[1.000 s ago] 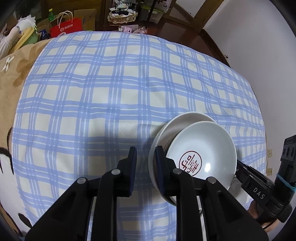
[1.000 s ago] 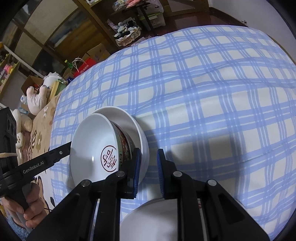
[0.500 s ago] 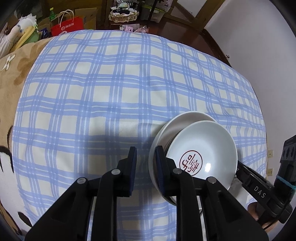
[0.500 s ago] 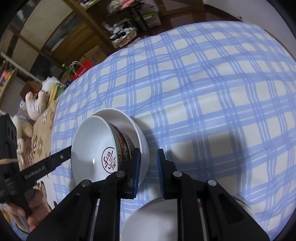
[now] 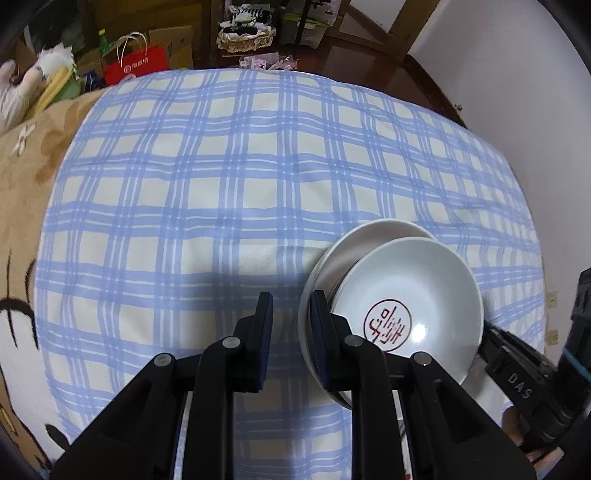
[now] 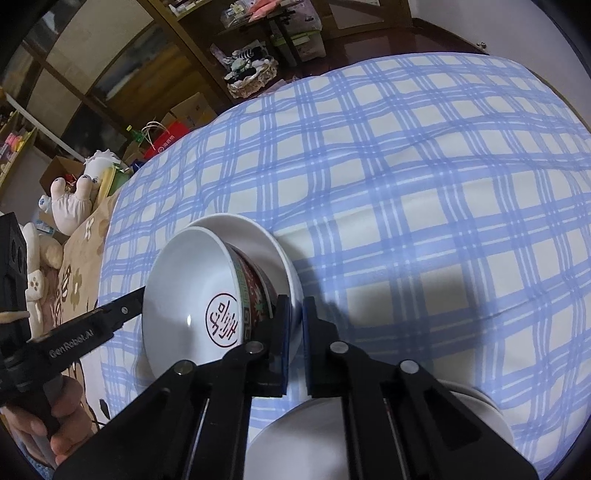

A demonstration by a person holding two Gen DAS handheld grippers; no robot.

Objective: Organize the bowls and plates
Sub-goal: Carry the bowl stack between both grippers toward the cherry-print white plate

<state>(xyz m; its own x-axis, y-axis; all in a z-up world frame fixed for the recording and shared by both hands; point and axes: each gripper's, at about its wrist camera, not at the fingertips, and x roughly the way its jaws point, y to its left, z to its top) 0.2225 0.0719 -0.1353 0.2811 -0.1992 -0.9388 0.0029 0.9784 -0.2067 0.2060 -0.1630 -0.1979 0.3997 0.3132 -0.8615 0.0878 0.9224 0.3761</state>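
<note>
A white bowl with a red seal mark inside (image 5: 406,295) (image 6: 188,295) sits tilted in a white plate (image 5: 373,236) (image 6: 258,236) on the blue checked cloth. Its outer wall is red and green (image 6: 253,291). My right gripper (image 6: 293,332) is shut on the plate's rim, one finger inside and one outside. My left gripper (image 5: 290,332) stands at the plate's opposite edge, jaws a little apart, its right finger against the rim and nothing between them. A second white plate (image 6: 317,443) lies under the right gripper, mostly hidden.
The blue checked cloth (image 5: 221,184) covers a soft bed-like surface. A tan flowered blanket (image 5: 33,147) lies on the left. Bags, boxes, plush toys (image 6: 70,199) and a basket (image 5: 245,35) stand beyond the far edge. A white wall (image 5: 517,92) is on the right.
Almost nothing has moved. Both views have shifted slightly; the bowl and plate keep their place in the right gripper's hold.
</note>
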